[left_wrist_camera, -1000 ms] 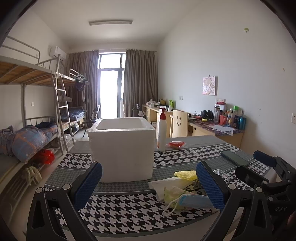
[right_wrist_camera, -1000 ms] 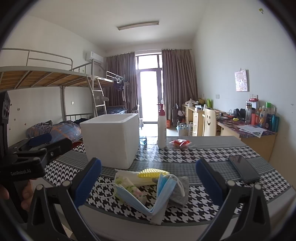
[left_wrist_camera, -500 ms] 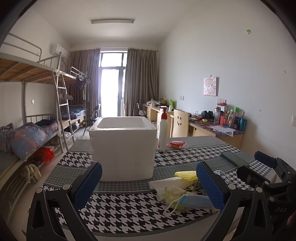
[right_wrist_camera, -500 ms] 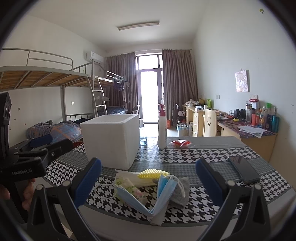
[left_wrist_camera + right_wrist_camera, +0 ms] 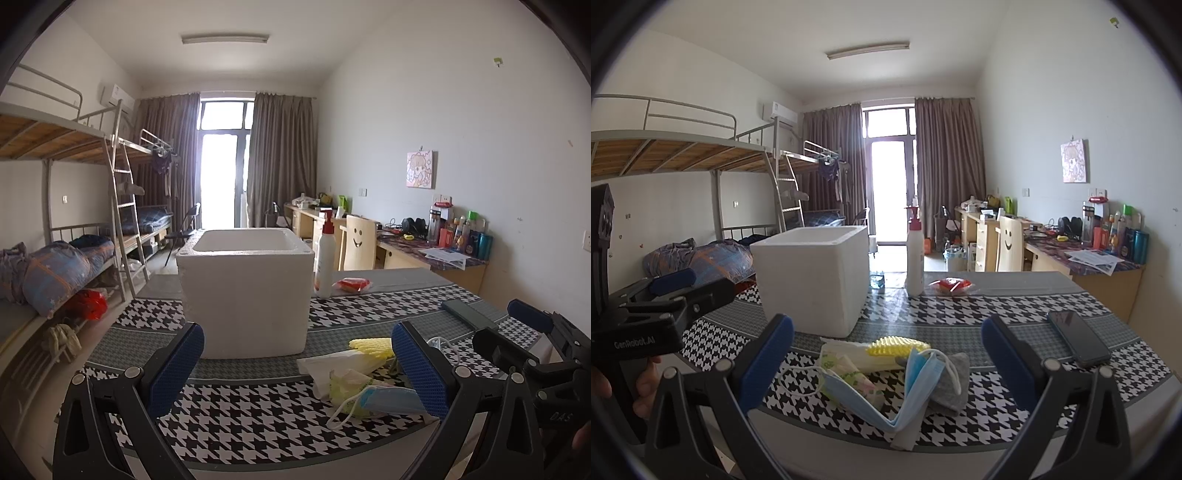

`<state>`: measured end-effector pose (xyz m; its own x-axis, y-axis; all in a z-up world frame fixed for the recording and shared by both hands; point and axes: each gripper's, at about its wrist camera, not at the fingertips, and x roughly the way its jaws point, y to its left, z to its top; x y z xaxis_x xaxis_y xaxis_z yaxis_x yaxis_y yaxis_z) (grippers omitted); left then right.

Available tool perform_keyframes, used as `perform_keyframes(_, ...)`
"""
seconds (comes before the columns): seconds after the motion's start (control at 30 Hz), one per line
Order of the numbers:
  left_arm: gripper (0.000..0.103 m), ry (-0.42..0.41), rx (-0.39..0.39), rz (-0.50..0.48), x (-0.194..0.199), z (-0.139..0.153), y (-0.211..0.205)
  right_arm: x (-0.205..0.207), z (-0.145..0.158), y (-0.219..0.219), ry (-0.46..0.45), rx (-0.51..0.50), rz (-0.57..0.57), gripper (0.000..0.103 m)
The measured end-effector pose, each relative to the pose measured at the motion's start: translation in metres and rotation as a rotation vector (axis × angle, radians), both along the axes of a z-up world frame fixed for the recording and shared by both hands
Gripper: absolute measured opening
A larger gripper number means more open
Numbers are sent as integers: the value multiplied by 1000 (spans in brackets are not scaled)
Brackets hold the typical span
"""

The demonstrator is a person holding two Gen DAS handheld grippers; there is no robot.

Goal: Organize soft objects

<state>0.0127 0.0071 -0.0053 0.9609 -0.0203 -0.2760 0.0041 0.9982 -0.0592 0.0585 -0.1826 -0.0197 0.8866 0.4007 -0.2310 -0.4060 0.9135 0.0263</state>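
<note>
Both my grippers hang above the near edge of the table [image 5: 258, 417], nothing in either. My left gripper [image 5: 297, 373] has its blue pads spread wide, touching nothing; its gap frames the cloth just near of the foam box [image 5: 245, 291]. My right gripper [image 5: 886, 363] is spread just as wide, also empty, with the pile of soft things sitting between its pads in view but lower down on the cloth, no contact that I can see.

Landmark is the foam box: white, open-topped, standing upright on the houndstooth cloth. The pile lies near of the box and to its right, close to the table's near edge. In it: a blue face mask [image 5: 886, 391] folded open on the near side, its ear loop trailing left; a grey cloth [image 5: 951, 384] tucked right against the mask; a yellow ribbed piece [image 5: 899, 345] on the box side of the pile; a white tissue packet [image 5: 846, 356] under it, with a green-printed wrapper [image 5: 347, 384] beside the mask.

Right of the box stands a pump bottle [image 5: 325, 258], upright, and a small red packet [image 5: 352, 285] just past it. A dark phone [image 5: 1078, 341] lies flat well right of the pile.

From the right wrist view my left gripper's body shows at left of the box, hand [image 5: 642, 387] on its grip.
</note>
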Motion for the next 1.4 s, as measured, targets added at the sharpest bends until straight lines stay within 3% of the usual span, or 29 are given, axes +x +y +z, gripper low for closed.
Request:
perform_keyframes(0.73, 102, 99, 4, -71, 30, -19, -9, 25, -9, -2, 75, -27, -34, 103)
perform_keyframes(1.23, 102, 150, 34, -101, 45, -39, -15, 32, -32, -2, 173, -54, -39, 103)
perform_keyframes(1.4, 102, 177, 22, -115, 52, -44, -15, 36, -40, -1, 224, -66, -44, 94)
